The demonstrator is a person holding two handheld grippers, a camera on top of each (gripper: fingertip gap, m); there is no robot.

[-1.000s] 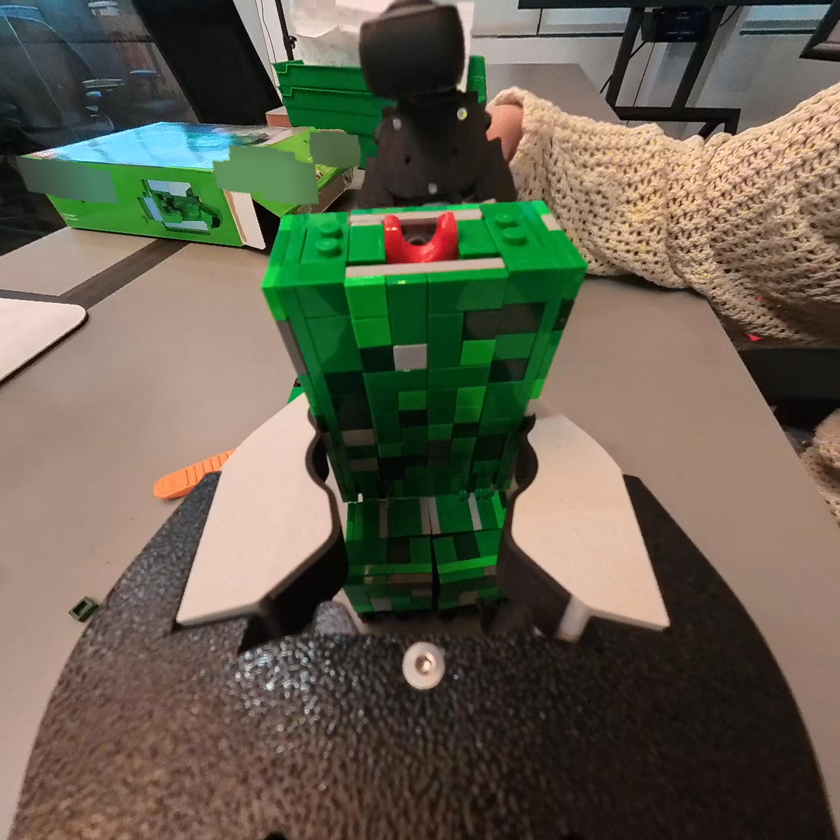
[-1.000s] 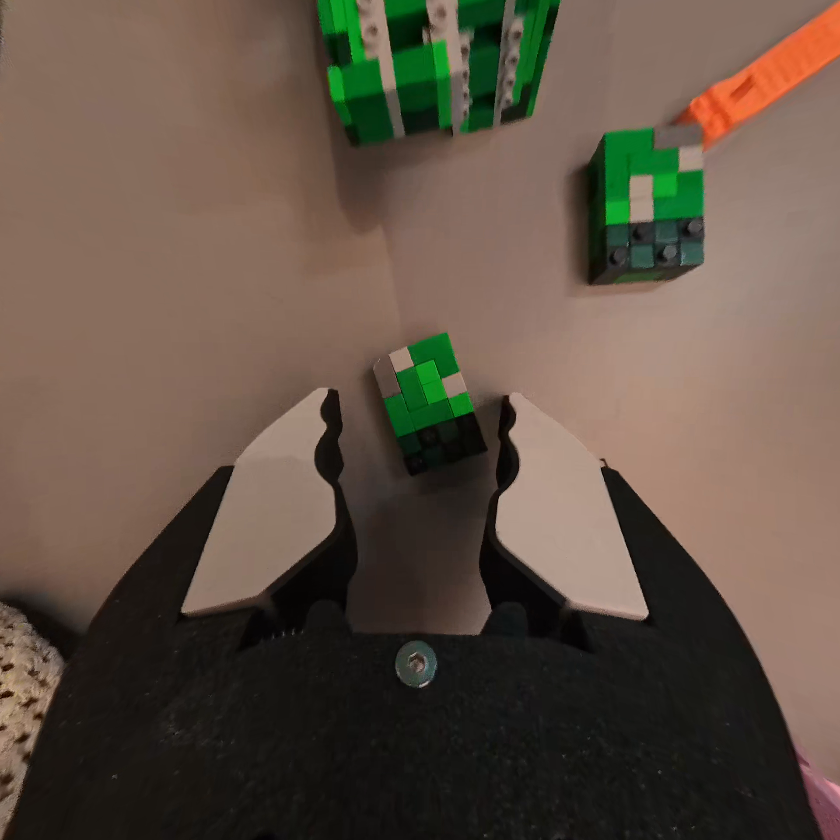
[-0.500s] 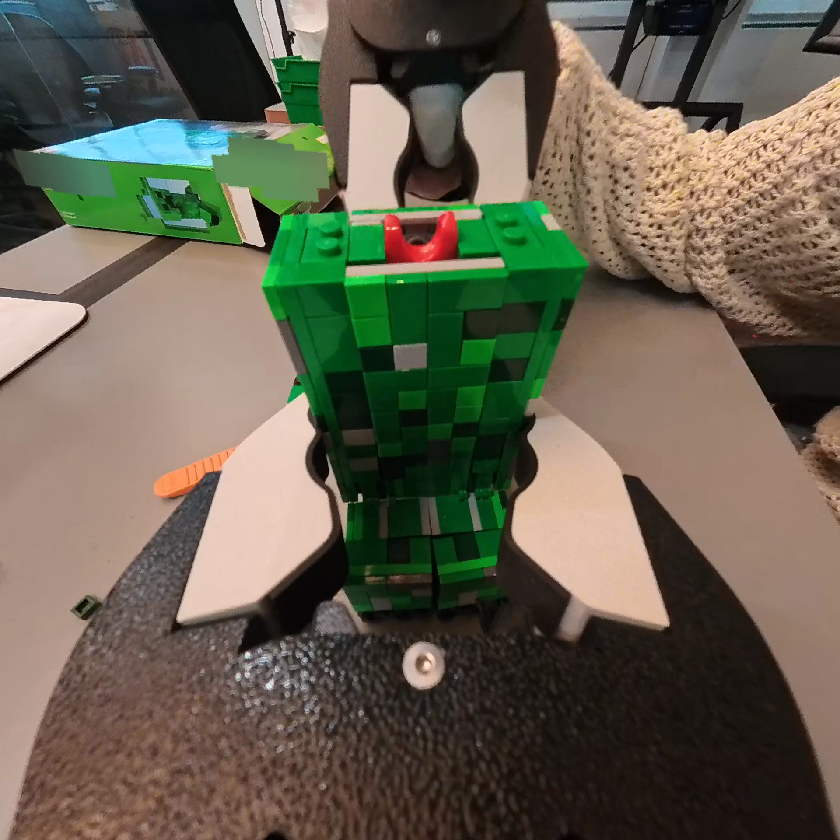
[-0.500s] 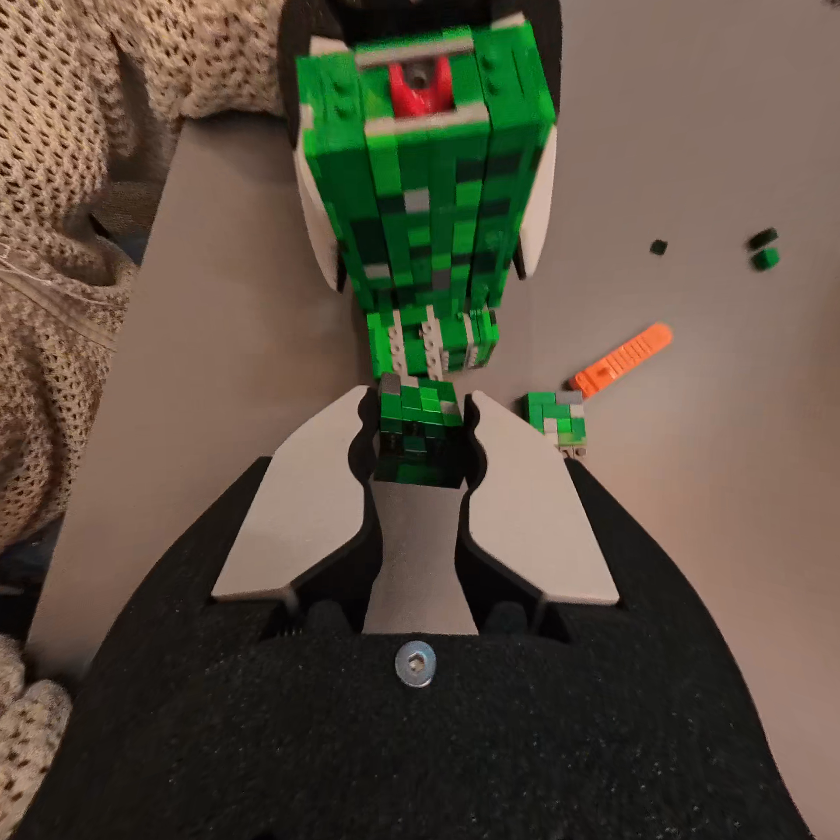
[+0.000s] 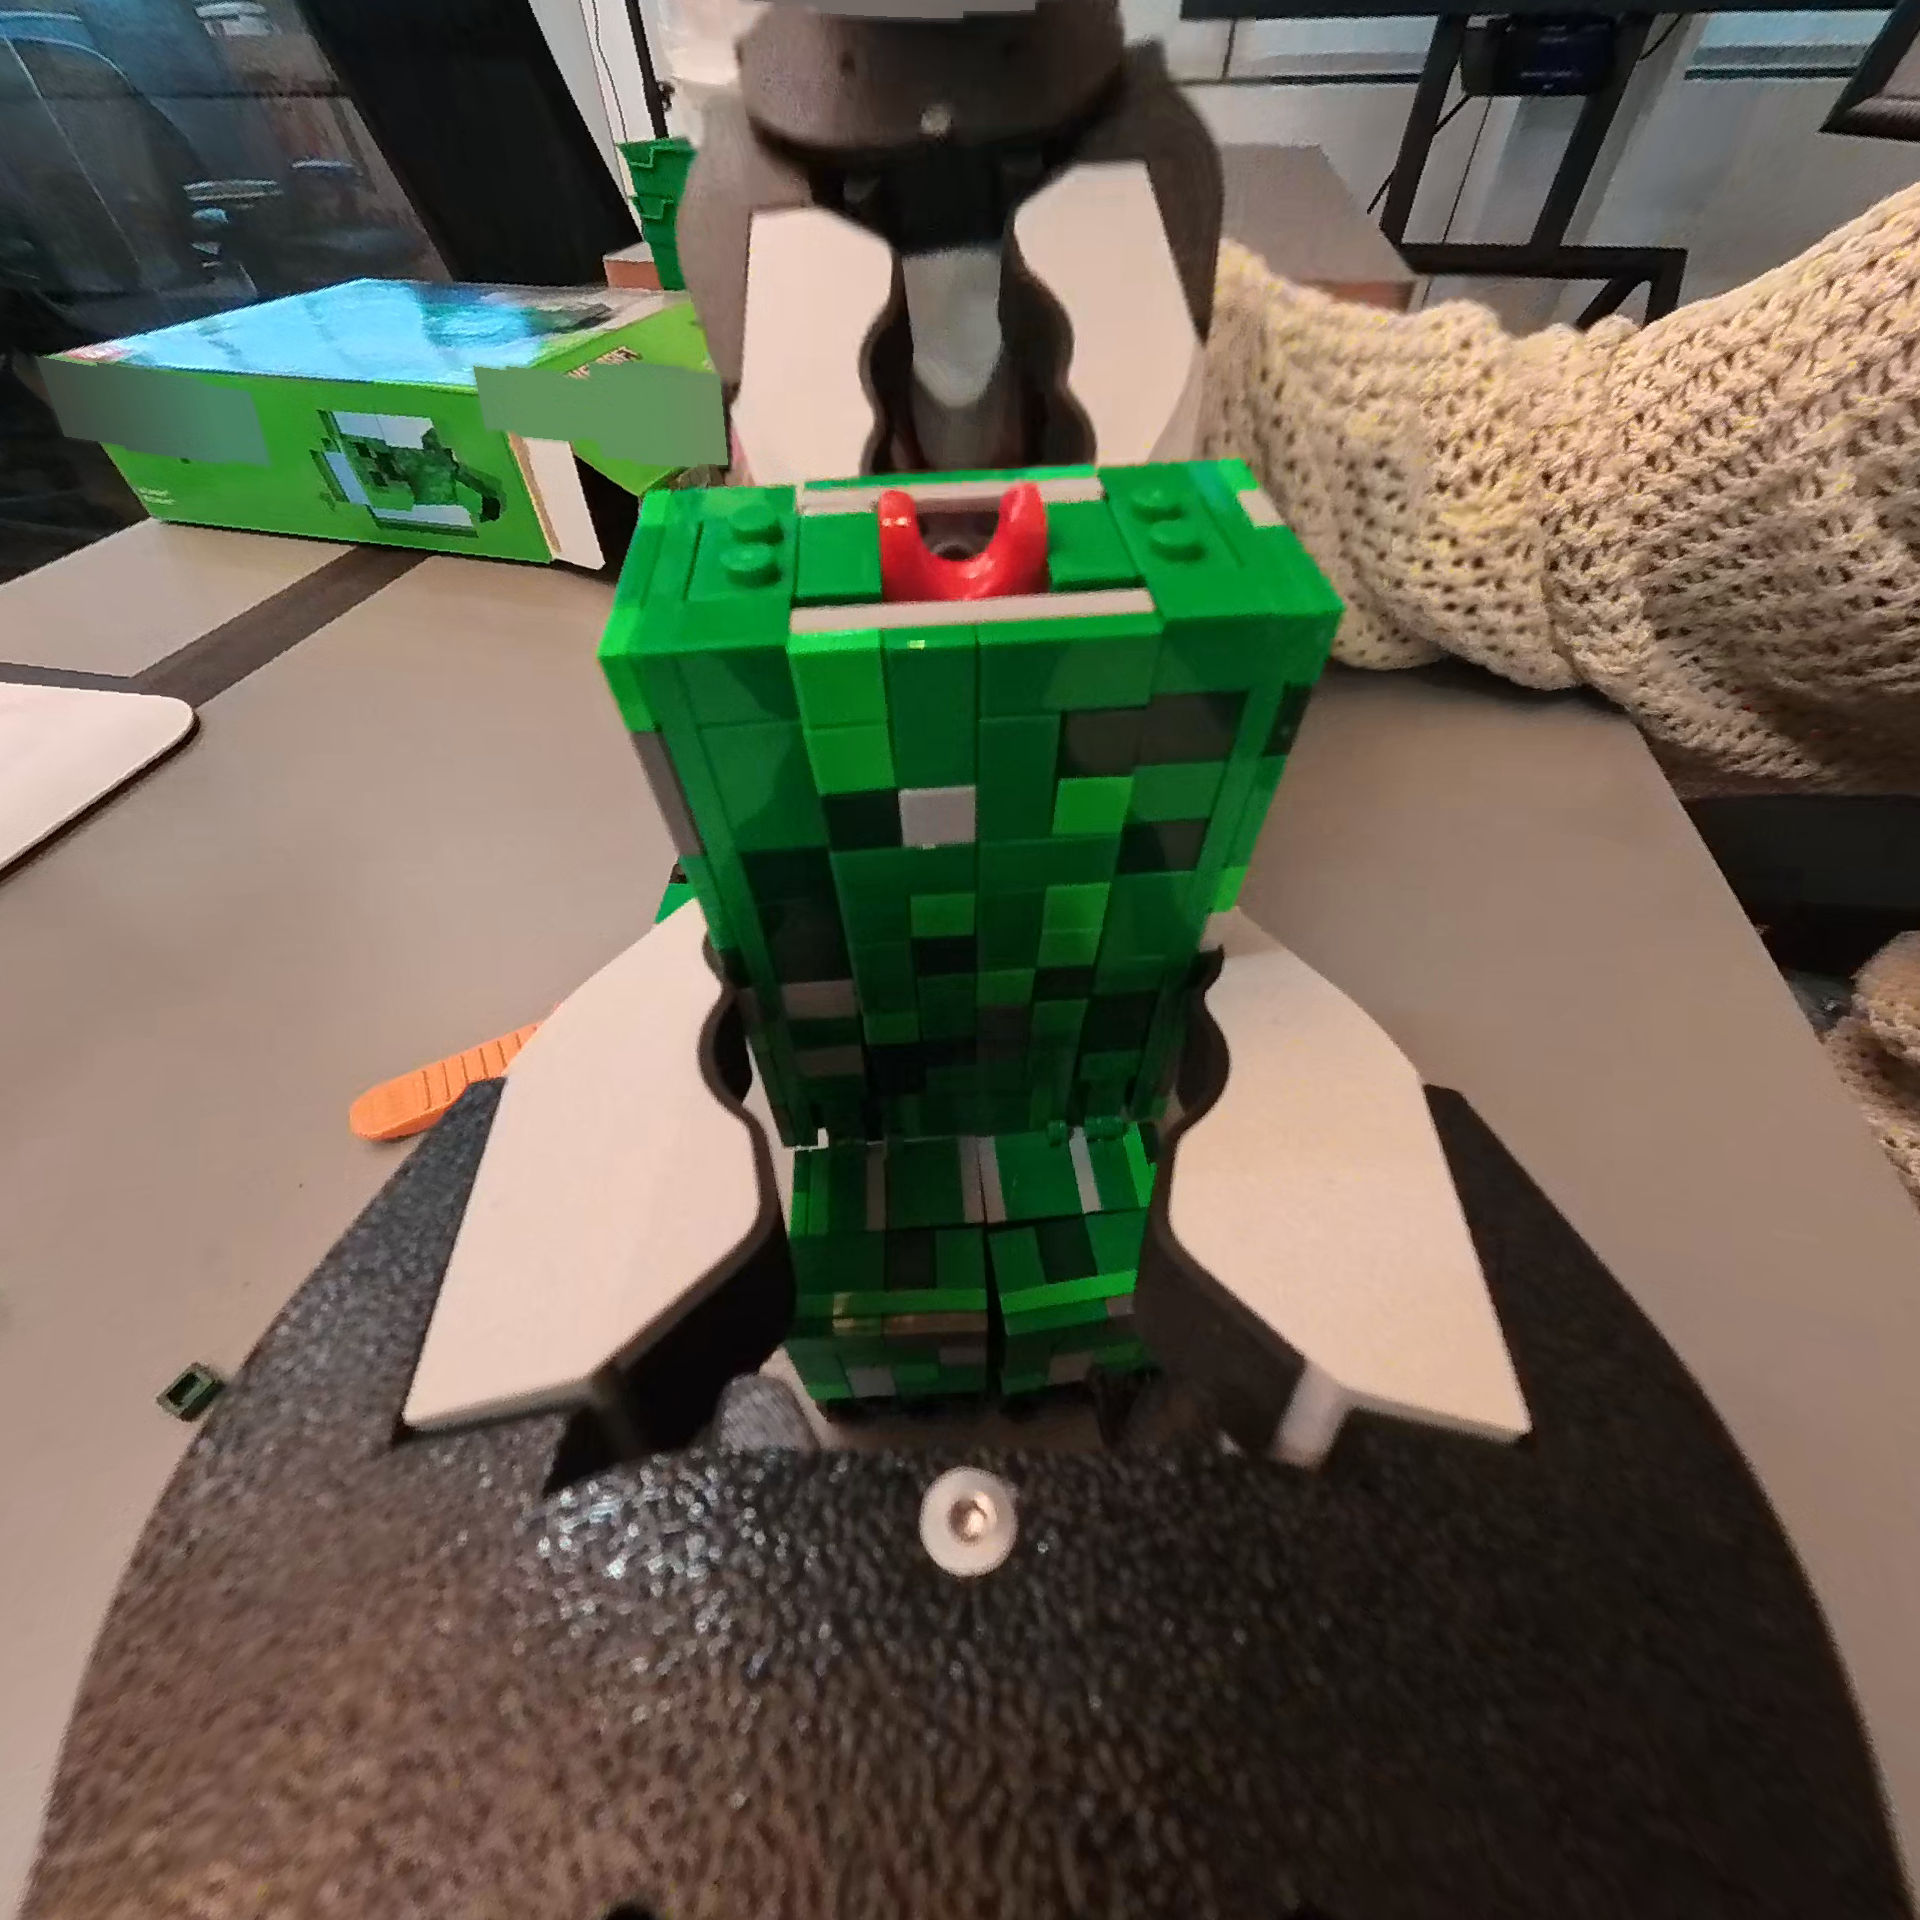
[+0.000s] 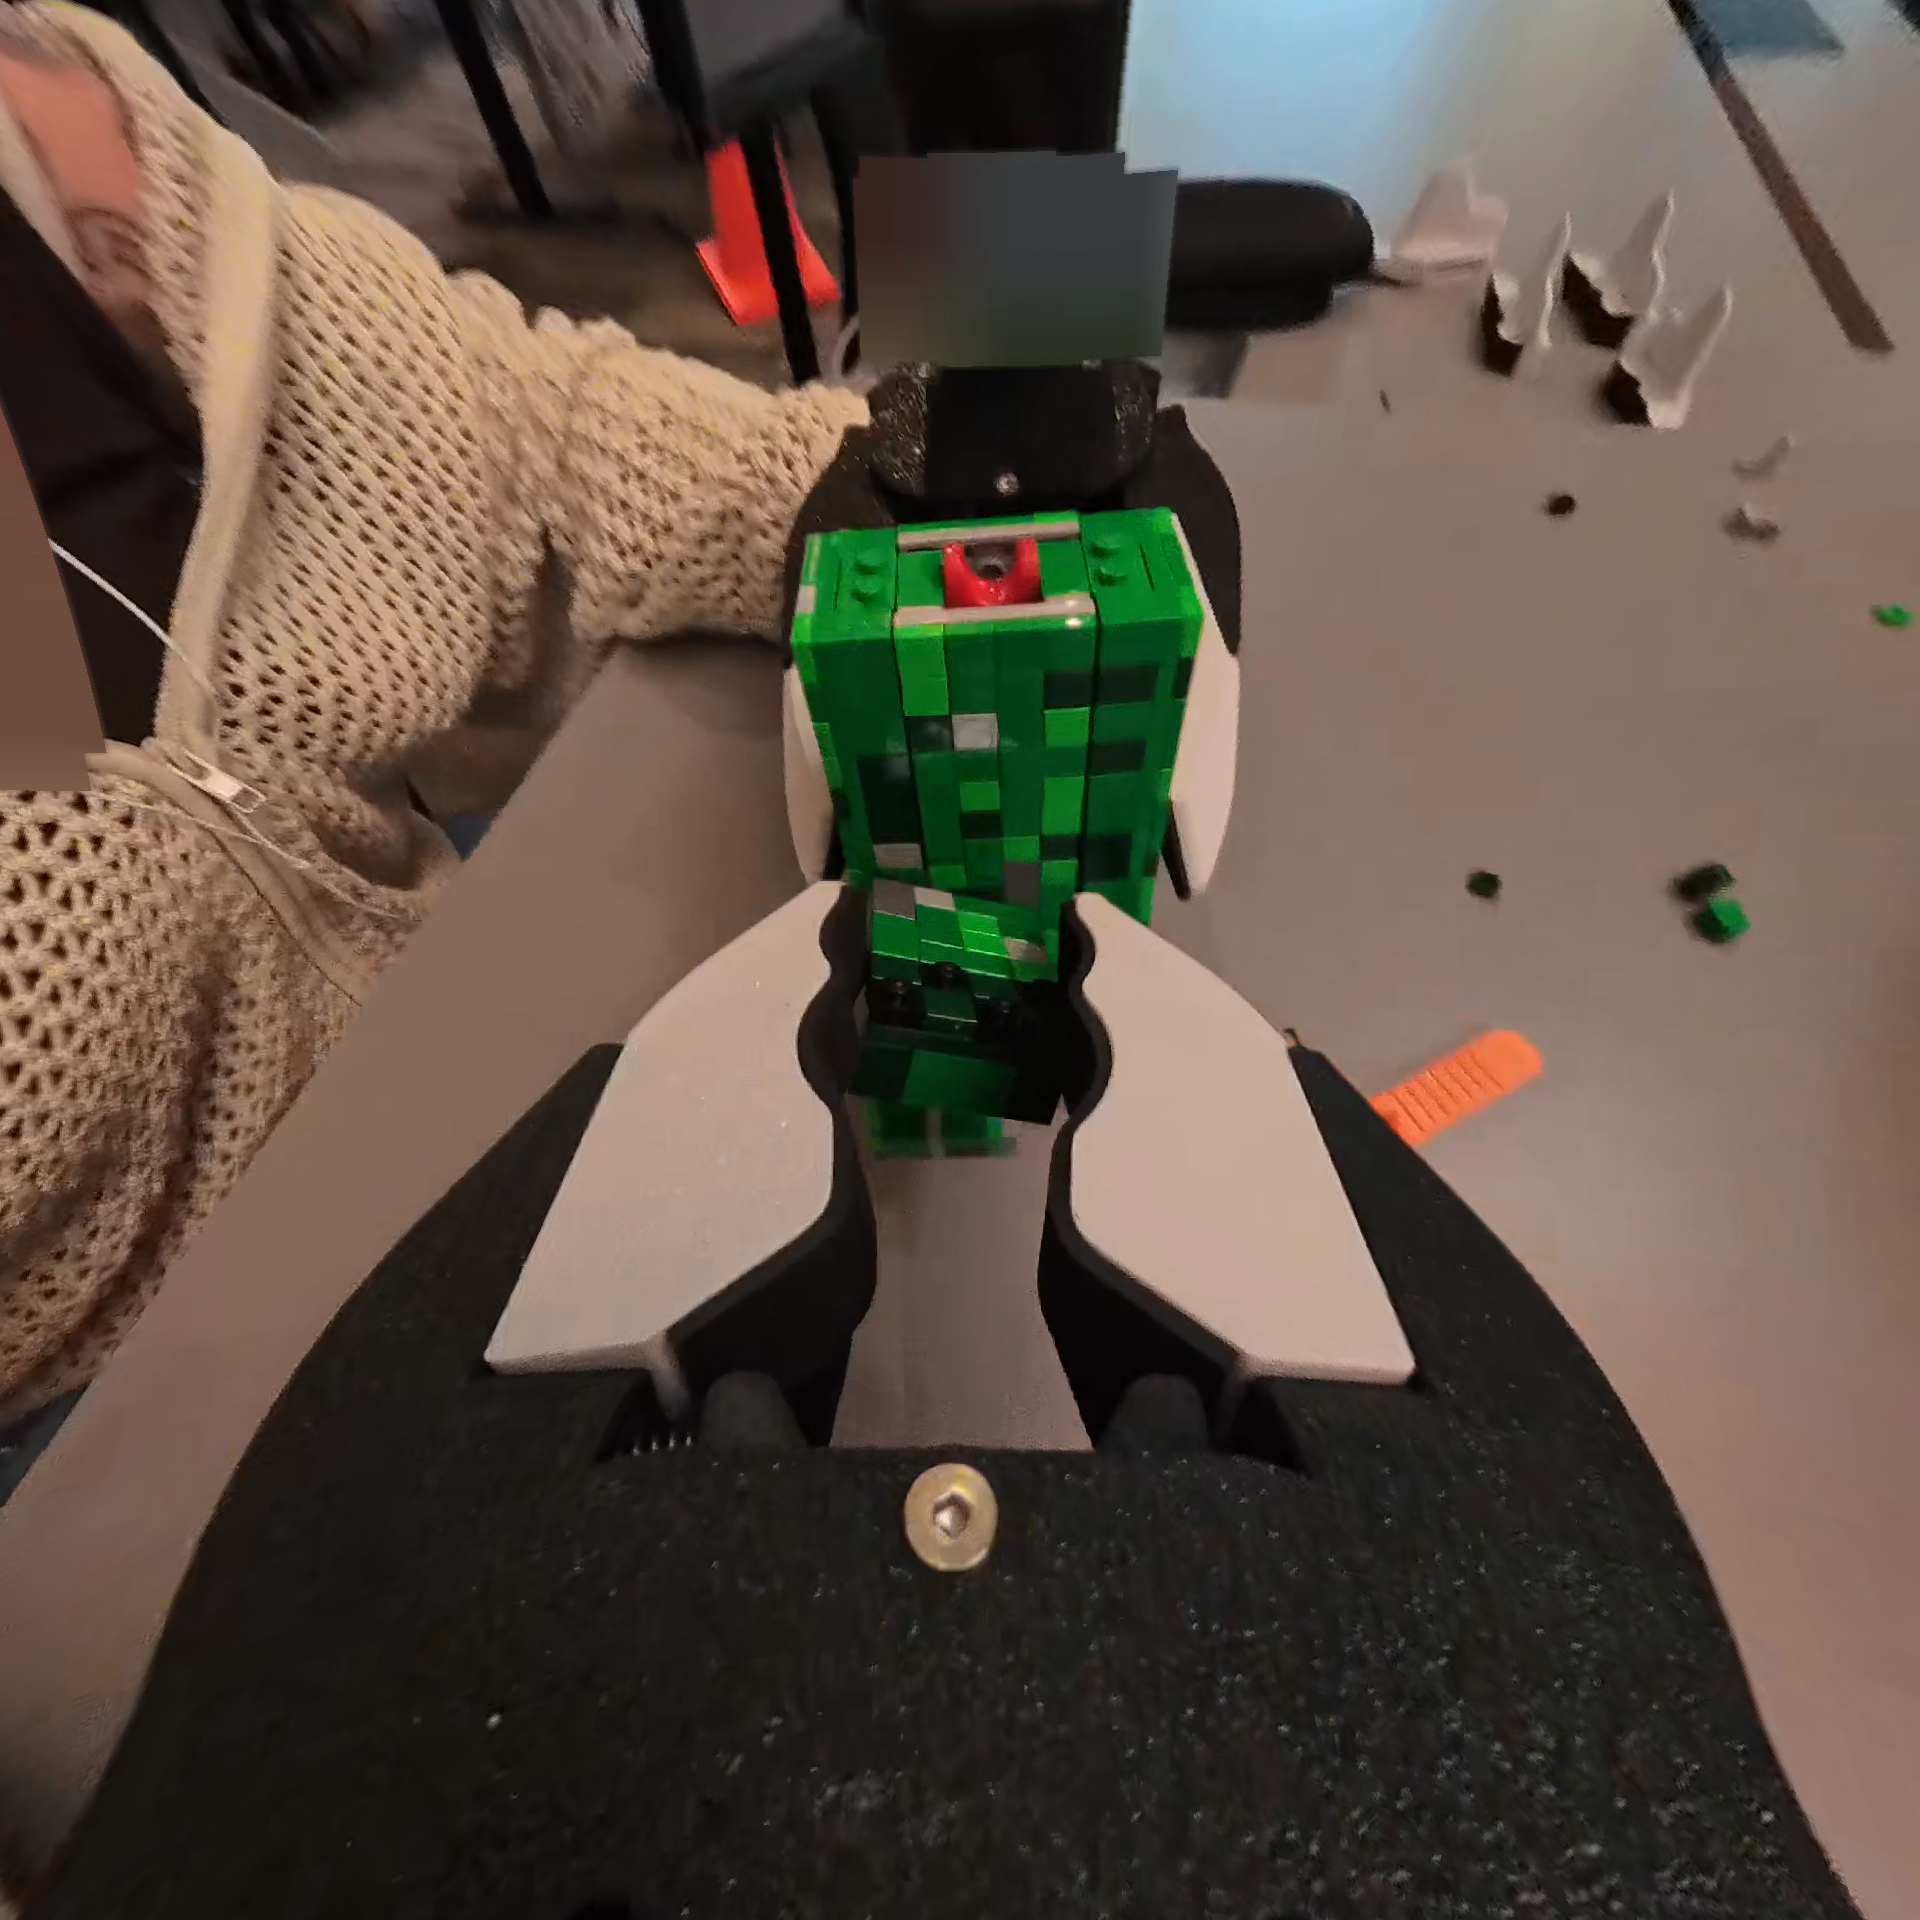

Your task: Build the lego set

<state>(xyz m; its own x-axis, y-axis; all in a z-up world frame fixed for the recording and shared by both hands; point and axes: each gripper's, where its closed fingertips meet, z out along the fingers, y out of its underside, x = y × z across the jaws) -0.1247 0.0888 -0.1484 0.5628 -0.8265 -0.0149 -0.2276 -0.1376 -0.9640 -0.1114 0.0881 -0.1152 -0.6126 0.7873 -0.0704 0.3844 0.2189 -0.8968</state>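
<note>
The left gripper (image 5: 971, 1049) clamps the tall green brick body (image 5: 966, 852); facing it, the right gripper (image 6: 956, 987) pinches a small green brick block (image 6: 951, 1003) at the body's lower end.

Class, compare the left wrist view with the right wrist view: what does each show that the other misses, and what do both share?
Only the left wrist view shows the green set box on the table behind, and a white mat at the left edge.

Only the right wrist view shows the small green block held in the right gripper, loose green pieces on the table, and spare gripper fingers far back.

Both show the tall green lego body clamped in the left gripper, its red piece on top, the orange tool and a knitted sleeve.
</note>
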